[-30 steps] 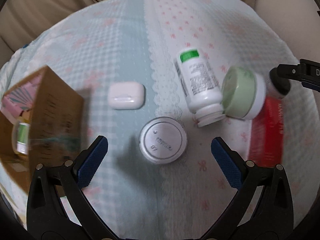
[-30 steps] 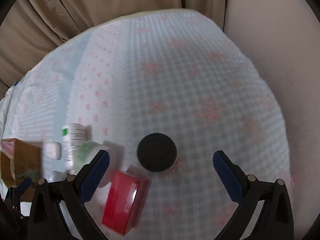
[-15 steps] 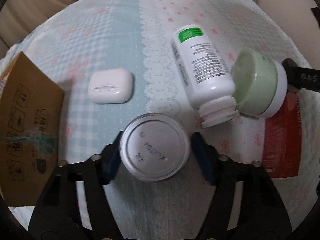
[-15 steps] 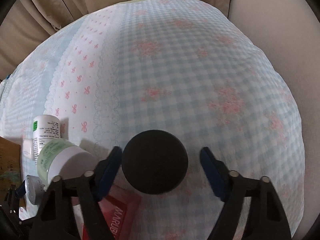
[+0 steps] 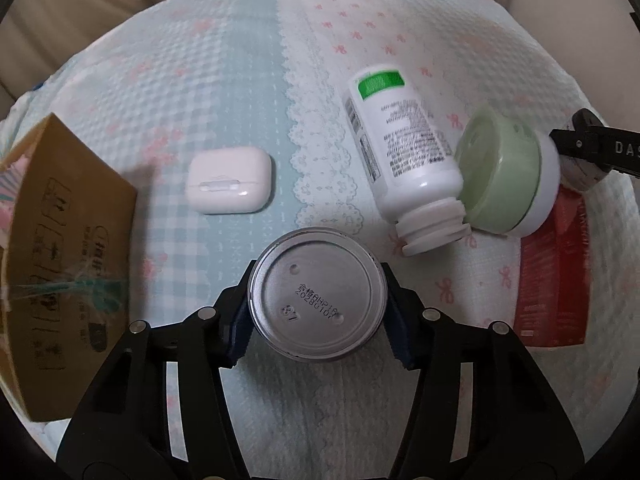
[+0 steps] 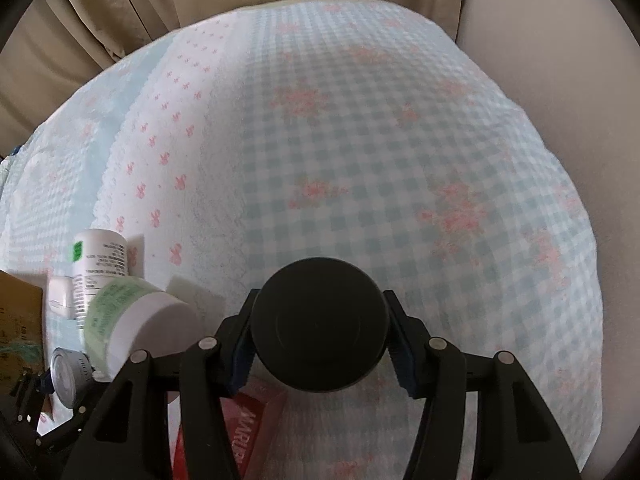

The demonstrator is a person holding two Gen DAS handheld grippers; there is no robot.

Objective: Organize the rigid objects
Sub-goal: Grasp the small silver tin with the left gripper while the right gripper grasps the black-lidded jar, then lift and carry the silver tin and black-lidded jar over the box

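Both pairs of tongs, wide apart a second ago, have drawn in around their targets: the left tongs [image 5: 318,316] are closing with blue pads against the sides of the silver tin [image 5: 318,294], and the right tongs [image 6: 320,330] are closing likewise on the black round jar [image 6: 320,324]. Each tin stands upright on the patterned bedspread [image 6: 380,140], gripped across its width from above, probably so it can be lifted straight without tipping. Just beyond the silver tin lie the white earbud case [image 5: 229,185] and the toppled white bottle [image 5: 404,160], its neck touching the green-lidded jar [image 5: 506,178], which leans over the red box [image 5: 554,280]. At the left edge stands the open cardboard box [image 5: 68,264], likely where these things are meant to go
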